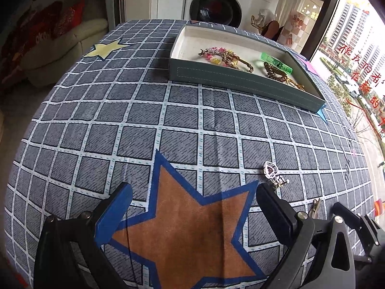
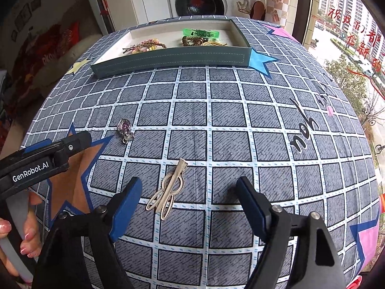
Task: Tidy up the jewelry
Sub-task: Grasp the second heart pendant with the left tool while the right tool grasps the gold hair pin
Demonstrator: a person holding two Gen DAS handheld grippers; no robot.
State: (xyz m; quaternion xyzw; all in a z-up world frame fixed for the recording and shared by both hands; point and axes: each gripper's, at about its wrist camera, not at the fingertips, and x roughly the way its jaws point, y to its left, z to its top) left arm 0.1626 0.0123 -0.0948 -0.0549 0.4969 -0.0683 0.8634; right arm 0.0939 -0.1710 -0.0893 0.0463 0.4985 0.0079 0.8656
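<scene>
A pale metal hair clip [image 2: 168, 190] lies flat on the checked tablecloth. My right gripper [image 2: 190, 183] is open, its blue pads on either side of the clip without touching it; the clip sits nearer the left pad. A small silver charm with a purple stone [image 2: 125, 130] lies farther left, and also shows in the left wrist view [image 1: 272, 171] just beyond the right finger. My left gripper [image 1: 193, 187] is open over a brown star print with nothing between its fingers. Beaded bracelets [image 1: 223, 56] and a green band [image 1: 276, 62] lie in the grey-green tray [image 1: 240, 79].
The tray [image 2: 173, 59] stands at the table's far side. Beyond it are a washing machine [image 2: 202, 0] and a window on the right. A person's hand [image 2: 26, 236] grips the left tool's handle at the lower left. A sofa [image 1: 72, 43] is off the table's left.
</scene>
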